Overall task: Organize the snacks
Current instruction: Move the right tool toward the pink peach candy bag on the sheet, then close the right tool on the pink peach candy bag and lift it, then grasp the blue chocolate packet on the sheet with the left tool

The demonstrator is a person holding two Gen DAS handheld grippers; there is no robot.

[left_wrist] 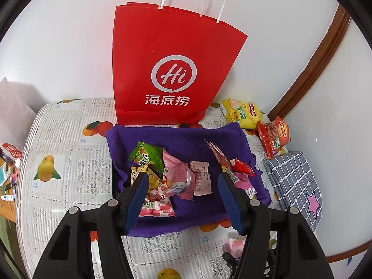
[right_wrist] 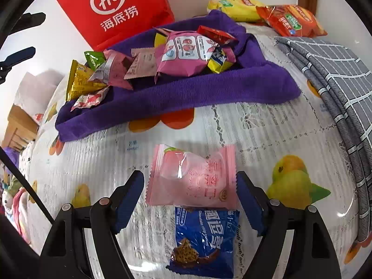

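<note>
**Pink packet sits between your right jaws, not yet pinched**

Your right gripper (right_wrist: 189,184) hangs over the pink peach packet (right_wrist: 191,177), jaws spread wide, one pad just off each crimped side seam and neither pressing. Nothing is held yet. The packet lies flat on the fruit-print tablecloth (right_wrist: 255,139), and the blue chocolate packet (right_wrist: 204,239) touches its near edge.

Expect the pink packet to be very light, puffed with air, and slick: glossy film over a soft round sweet. Squeeze the pillow's middle and it may squirt sideways or crush the contents. You would do better to close across the body where the sweet bulges, gently, or catch a flat crimped end, which is stiffer and gives the pads something to bite. Watch that the blue packet does not ride along.

Your left gripper (left_wrist: 183,181) is empty too, jaws parted, poised above the purple towel (left_wrist: 186,139) with its heap of small snacks (left_wrist: 172,176) below the pads.

Outward from there: the towel lies well beyond the pink packet, with bare tablecloth between, so your path to it looks open. The red paper bag (left_wrist: 172,69) stands upright against the wall behind the towel. The yellow bag (right_wrist: 234,8) and orange bag (right_wrist: 293,19) of chips lie at the far right corner, and the folded grey checked cloth (right_wrist: 337,74) runs along the right edge. The table's left edge drops away close by.
</note>
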